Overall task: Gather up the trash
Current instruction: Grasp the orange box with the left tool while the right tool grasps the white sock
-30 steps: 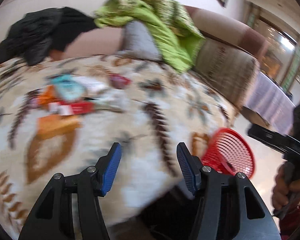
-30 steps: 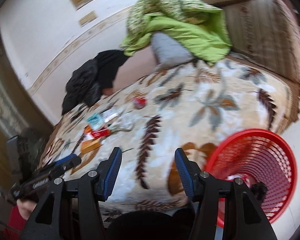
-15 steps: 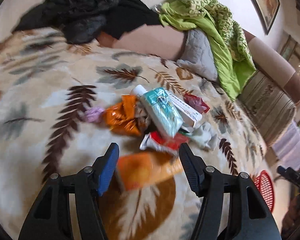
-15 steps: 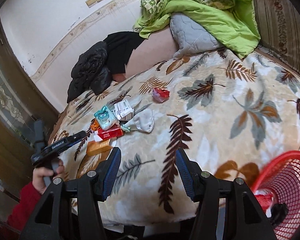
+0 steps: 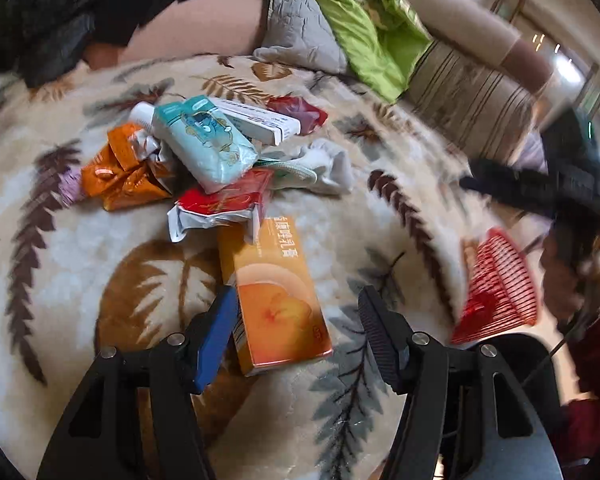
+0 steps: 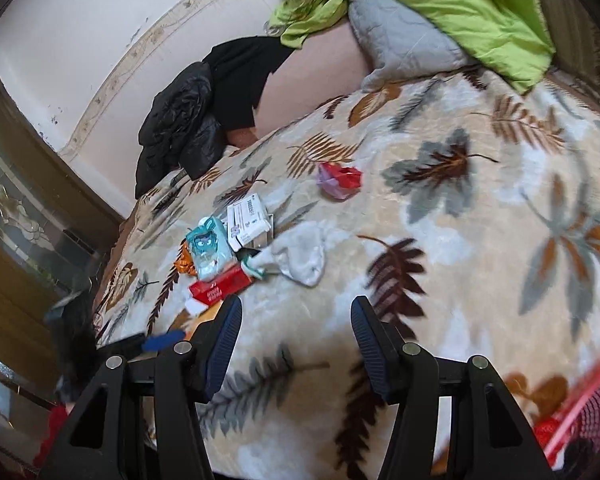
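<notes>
A pile of trash lies on the leaf-patterned blanket (image 5: pixel 80 280): an orange box (image 5: pixel 276 296), a red packet (image 5: pixel 224 200), a teal pack (image 5: pixel 204 148), a white carton (image 5: pixel 256 120), an orange wrapper (image 5: pixel 120 172) and a red wrapper (image 5: pixel 300 114). My left gripper (image 5: pixel 297 294) is open around the near end of the orange box; its left pad is close to the box and its right pad stands apart. My right gripper (image 6: pixel 296 302) is open over bare blanket, just short of the red packet (image 6: pixel 220 286) and a white sock (image 6: pixel 304 256). The red basket (image 5: pixel 496 288) sits off the bed's edge.
A black jacket (image 6: pixel 180 120), a grey pillow (image 6: pixel 400 40) and a green quilt (image 6: pixel 460 8) lie along the far side. The basket's rim (image 6: pixel 580 412) shows at the right wrist view's lower right. A red sleeve (image 5: pixel 596 360) is at the right edge.
My left gripper swung from the bed's edge to the trash pile and came down close, so the orange box now lies between its jaws. The right gripper moved in over the blanket toward the pile.
</notes>
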Tool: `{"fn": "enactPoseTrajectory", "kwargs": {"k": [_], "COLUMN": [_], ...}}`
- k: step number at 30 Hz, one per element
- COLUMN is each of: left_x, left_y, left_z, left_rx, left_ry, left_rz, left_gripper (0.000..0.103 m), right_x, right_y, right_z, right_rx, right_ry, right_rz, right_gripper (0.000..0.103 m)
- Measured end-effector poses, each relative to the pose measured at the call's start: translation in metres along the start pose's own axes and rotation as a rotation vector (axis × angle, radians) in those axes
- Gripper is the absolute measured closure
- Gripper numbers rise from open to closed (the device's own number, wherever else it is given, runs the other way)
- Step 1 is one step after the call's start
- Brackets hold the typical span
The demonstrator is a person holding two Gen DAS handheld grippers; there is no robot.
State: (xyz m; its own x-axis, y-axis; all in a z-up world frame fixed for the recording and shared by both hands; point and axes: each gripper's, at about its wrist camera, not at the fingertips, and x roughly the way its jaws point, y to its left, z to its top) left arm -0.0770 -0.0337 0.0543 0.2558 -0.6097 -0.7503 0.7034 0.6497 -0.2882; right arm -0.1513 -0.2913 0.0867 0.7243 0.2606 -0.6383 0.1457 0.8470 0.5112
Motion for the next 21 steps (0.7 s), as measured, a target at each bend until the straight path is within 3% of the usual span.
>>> {"fn": "enactPoseTrajectory", "kwargs": {"k": [3, 6, 10, 13, 14, 15, 16, 17, 19, 21], "left_x": [0.011, 0.027, 0.038, 0.043, 0.043, 0.042, 0.04, 0.037, 0.029, 0.018], "left_y": [-0.004, -0.003, -0.01, -0.013, -0.014, -0.013, -0.013, -0.013, -0.015, -0.017], "left_z": [0.005, 0.008, 0.009, 0.007, 0.006, 0.005, 0.003, 0.0, -0.004, -0.007], "left_rx": [-0.019, -0.061, -0.063, -0.066, -0.057, -0.059, -0.067, -0.069, -0.065, -0.078], "left_ry": [0.003, 0.032, 0.024, 0.019, 0.017, 0.012, 0.008, 0.005, -0.011, -0.036], "left_rz": [0.123, 0.108, 0.199, 0.258, 0.276, 0.283, 0.29, 0.297, 0.299, 0.285], "left_gripper": [0.037, 0.037, 0.038, 0.057, 0.057, 0.057, 0.057, 0.057, 0.058, 0.058], "right_x": [0.028, 0.058, 0.095, 0.125, 0.13, 0.135, 0.135, 0.133, 0.122, 0.109], "right_y": [0.002, 0.003, 0.004, 0.007, 0.007, 0.007, 0.006, 0.007, 0.007, 0.007], "right_z": [0.014, 0.026, 0.035, 0.037, 0.035, 0.032, 0.03, 0.027, 0.023, 0.018], "right_rx": [0.004, 0.017, 0.032, 0.029, 0.033, 0.041, 0.041, 0.039, 0.041, 0.05], "right_ry": [0.019, 0.042, 0.072, 0.107, 0.121, 0.133, 0.136, 0.134, 0.122, 0.115], "right_rz": [0.009, 0.022, 0.009, -0.011, -0.012, -0.026, -0.038, -0.033, -0.02, -0.016], "right_gripper": [0.037, 0.033, 0.032, 0.032, 0.034, 0.048, 0.056, 0.059, 0.075, 0.08]}}
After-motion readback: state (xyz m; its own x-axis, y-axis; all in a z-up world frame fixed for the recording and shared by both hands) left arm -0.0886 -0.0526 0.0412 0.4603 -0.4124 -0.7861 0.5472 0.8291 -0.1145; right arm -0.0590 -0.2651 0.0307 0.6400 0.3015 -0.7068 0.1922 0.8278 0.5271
